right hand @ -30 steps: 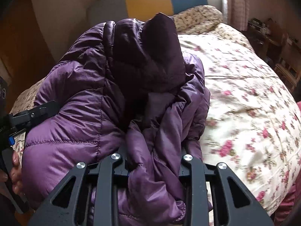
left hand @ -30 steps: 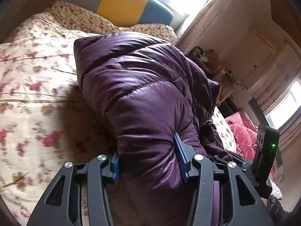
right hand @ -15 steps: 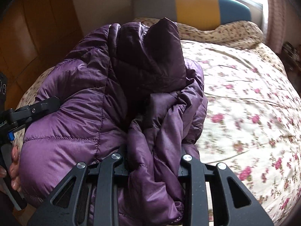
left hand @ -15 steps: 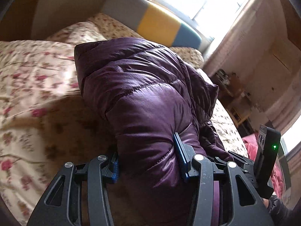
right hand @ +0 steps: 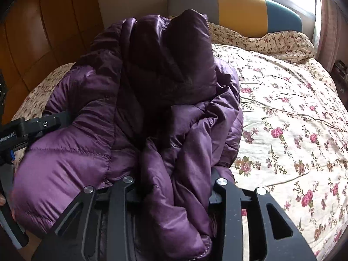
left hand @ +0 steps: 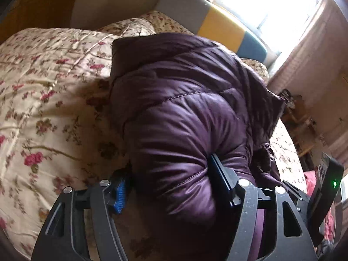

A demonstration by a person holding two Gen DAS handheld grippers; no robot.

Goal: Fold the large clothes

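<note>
Purple quilted fabric is bulging between the fingers of the left gripper (left hand: 171, 187), which is clamping a thick puffy roll of the down jacket (left hand: 184, 113); one blue-padded finger (left hand: 119, 192) is pressing in on the left of the roll and the dark finger on the right is sinking into the padding. The right gripper (right hand: 174, 187) is likewise gripping a bunched, crumpled fold of the same jacket (right hand: 104, 113), with cloth spilling over and between both of its black fingers. Seen from the right wrist, the left gripper's arm is showing at the far left edge, touching the jacket's side.

Beyond the grippers, the jacket is lying in a bulky folded heap on the floral bedspread (right hand: 293, 119), its darker hood or collar part standing up at the far end. Farther back, a floral pillow (right hand: 271, 43) is resting against the headboard (right hand: 241, 10), which is panelled in grey, yellow and teal. Behind that, a bright window (left hand: 271, 6) is glowing, with pinkish curtains beside it.
</note>
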